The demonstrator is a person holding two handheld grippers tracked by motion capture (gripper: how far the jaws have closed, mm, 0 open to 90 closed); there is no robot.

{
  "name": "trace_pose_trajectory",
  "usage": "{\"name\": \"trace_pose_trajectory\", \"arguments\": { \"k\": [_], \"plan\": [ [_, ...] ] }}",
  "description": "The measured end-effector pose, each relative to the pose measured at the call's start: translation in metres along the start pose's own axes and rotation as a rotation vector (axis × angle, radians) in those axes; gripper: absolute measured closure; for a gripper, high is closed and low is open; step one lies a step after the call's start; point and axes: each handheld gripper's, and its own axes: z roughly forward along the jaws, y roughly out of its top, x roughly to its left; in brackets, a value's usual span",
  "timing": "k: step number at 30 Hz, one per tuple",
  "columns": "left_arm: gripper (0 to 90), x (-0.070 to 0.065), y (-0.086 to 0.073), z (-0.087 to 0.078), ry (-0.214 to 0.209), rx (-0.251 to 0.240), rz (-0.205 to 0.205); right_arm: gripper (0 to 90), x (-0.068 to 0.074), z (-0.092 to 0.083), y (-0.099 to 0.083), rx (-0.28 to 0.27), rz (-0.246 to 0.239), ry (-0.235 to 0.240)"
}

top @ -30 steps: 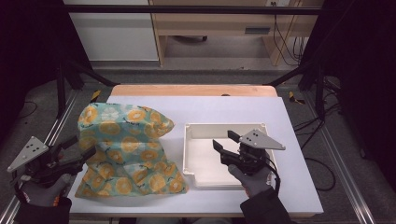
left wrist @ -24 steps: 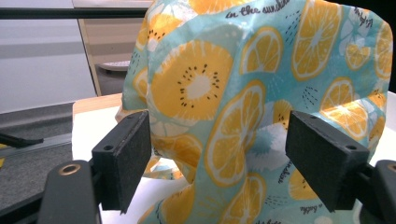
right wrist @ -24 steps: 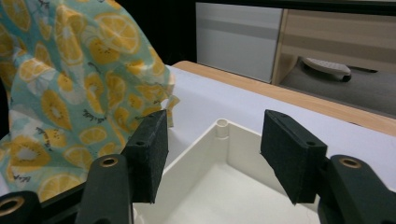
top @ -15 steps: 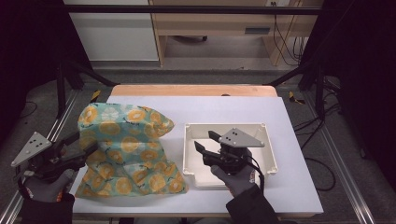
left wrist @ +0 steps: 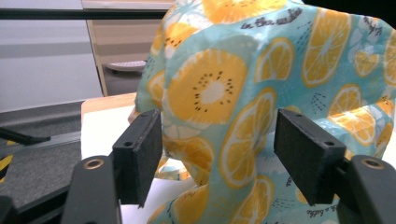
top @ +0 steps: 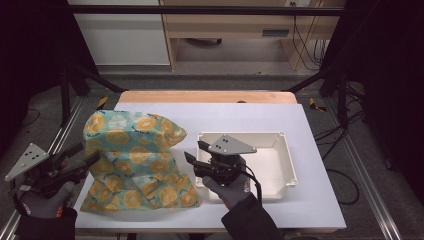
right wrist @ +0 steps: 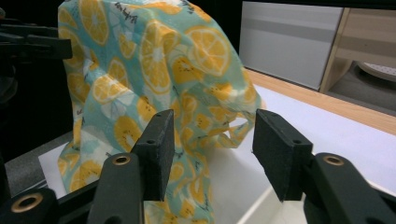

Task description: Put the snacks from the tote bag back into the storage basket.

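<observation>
The orange-print cloth bag [top: 135, 162] stands on the left half of the table, between my two grippers. My left gripper [top: 75, 160] is at the bag's left edge, near the table's left rim. In the left gripper view the bag [left wrist: 261, 112] bulges up between my two pads [left wrist: 140, 154], which stand apart on either side of a fold without pressing it; these jaws have just been closing, but they are not yet clamped on the cloth. My right gripper [top: 196, 155] hangs over the near left corner of the white tray [top: 285, 160], pointing left at the bag's right side. In the right gripper view its pads [right wrist: 156, 149] are spread, with the bag's [right wrist: 154, 88] right edge and a small loop of cloth showing in the gap farther off, not touched; these jaws too have just been closing, with nothing gripped.

The table [top: 320, 200] has a white top with a wooden strip [top: 210, 96] along its far edge. The tray sits on the right half, close beside the bag. Past the table lie grey floor, a pale cabinet [top: 120, 35] at far left and a wooden shelf unit [top: 235, 30] at far centre, with black frame legs [top: 320, 80] and cables [top: 300, 35] at right.

The bag is teal with orange and lemon slices and small dark lettering. It is soft and crumpled, puffed up at its far end and flatter at its near end.
</observation>
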Motion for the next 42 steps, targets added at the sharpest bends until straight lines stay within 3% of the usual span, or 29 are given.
{"name": "trace_pose_trajectory", "arguments": {
  "k": [10,12,23,26,34,42],
  "plan": [
    [48.7,-0.002,-0.002,0.001,0.004,0.021,0.010,54.1,0.015,0.018,0.003,0.001,0.004,0.038],
    [56.1,-0.003,-0.004,0.001,0.008,0.022,0.004,54.8,0.020,0.022,0.005,-0.006,-0.012,0.035],
    [72.7,-0.004,-0.006,0.003,-0.013,0.039,-0.004,60.6,0.027,0.037,0.008,-0.001,-0.017,0.041],
    [74.6,-0.004,-0.006,0.002,-0.023,0.038,-0.005,62.3,0.027,0.038,0.008,-0.005,-0.020,0.029],
    [80.9,-0.005,-0.006,0.002,-0.028,0.032,-0.005,66.5,0.032,0.047,0.007,0.023,-0.026,0.048],
    [86.0,-0.006,-0.006,0.001,-0.026,0.036,-0.003,78.8,0.034,0.058,0.007,0.028,-0.018,0.039]
  ]
}}
